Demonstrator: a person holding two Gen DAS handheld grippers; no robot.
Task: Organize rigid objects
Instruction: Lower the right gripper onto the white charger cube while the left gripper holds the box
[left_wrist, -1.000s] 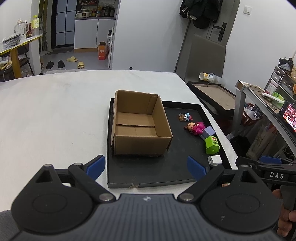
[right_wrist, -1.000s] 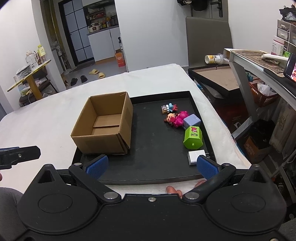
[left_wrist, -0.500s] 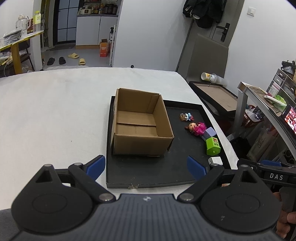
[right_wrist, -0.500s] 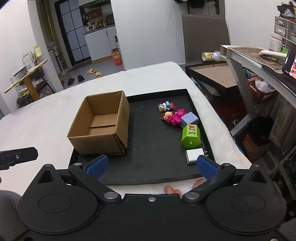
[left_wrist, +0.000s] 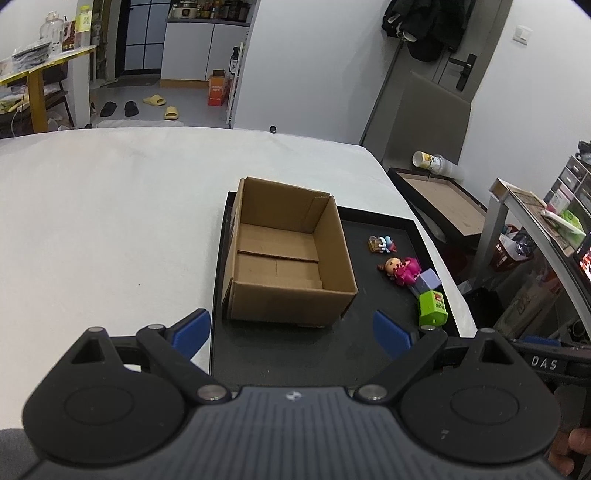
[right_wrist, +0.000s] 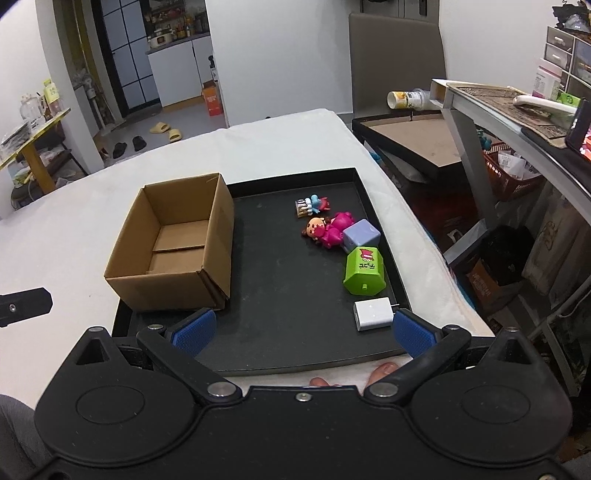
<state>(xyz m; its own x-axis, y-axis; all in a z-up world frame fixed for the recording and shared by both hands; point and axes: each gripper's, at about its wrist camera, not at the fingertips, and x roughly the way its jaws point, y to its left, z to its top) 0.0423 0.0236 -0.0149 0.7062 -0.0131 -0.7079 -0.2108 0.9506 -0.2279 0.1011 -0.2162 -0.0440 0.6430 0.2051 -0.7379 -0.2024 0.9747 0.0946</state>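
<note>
Both tongs hang spread and empty at the near edge of the black tray: your right tongs over its front rim, your left tongs facing the open cardboard box, which stands on the tray's left part with nothing in it. The 5 pieces to sort lie along the tray's right side on the white surface. The white charger, nearest your right tongs, looks light, hard and slick; pinch it across its flat faces. The green block and lilac cube touch, both stiff and probably light; take each across parallel sides. The pink doll leans on the cube; grip its body. The small figure lies just beyond.
</note>
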